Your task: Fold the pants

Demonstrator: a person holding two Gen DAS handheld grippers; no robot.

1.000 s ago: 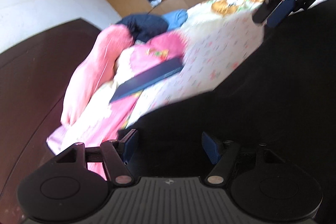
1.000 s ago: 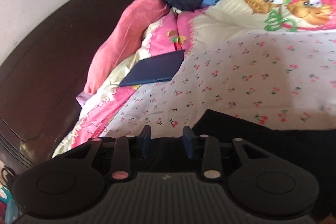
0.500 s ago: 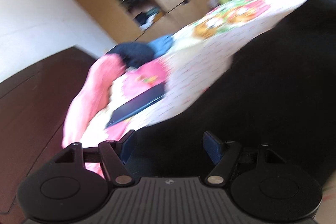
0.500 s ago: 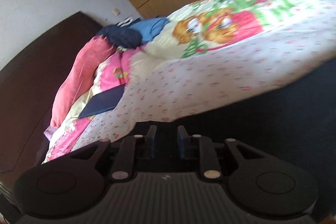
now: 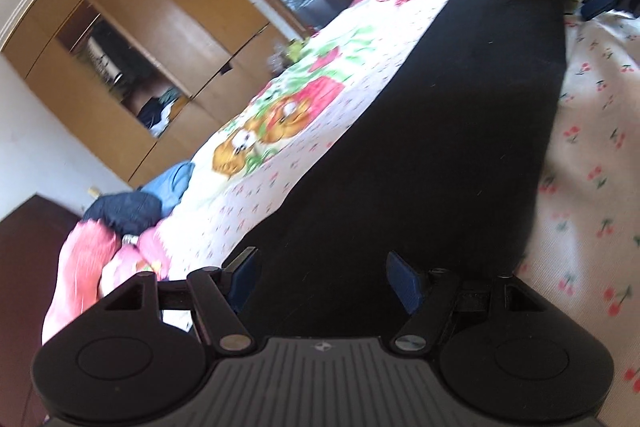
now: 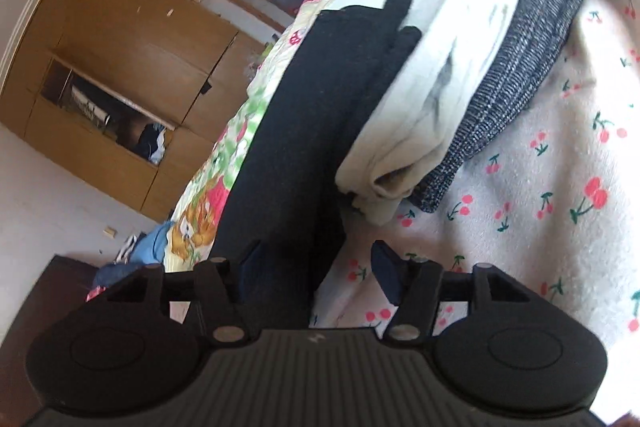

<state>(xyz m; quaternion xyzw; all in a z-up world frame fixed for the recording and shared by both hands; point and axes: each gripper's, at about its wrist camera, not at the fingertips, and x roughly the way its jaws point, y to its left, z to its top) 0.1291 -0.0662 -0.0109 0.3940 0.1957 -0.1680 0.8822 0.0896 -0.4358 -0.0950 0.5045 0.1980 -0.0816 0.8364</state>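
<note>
Since a second ago both views have swung away from the pink pillows and dark headboard toward the wooden wardrobe (image 5: 132, 39), and the black pants (image 5: 420, 147), then bunched close under the cameras, now lie stretched in a long strip across the bedsheet (image 5: 592, 155). The right gripper (image 6: 316, 267) has just been opening its jaws; they were nearly together before and now stand apart, with the near end of the pants lying between them but the pads not pressing on the cloth. The left gripper (image 5: 324, 277) stands spread wide with its fingers released, the other end of the pants under and between them, untouched as far as can be seen.

Taking the pants as the landmark: they run from the left gripper away to the far corner of the left view, where the right gripper is seen dimly. Just beside the pants, in the right view, lie a white garment (image 6: 448, 83) and a grey knit garment (image 6: 532, 63), overlapping each other. Beyond the pants toward the wardrobe sits a blue and navy clothes pile (image 5: 148, 199).
</note>
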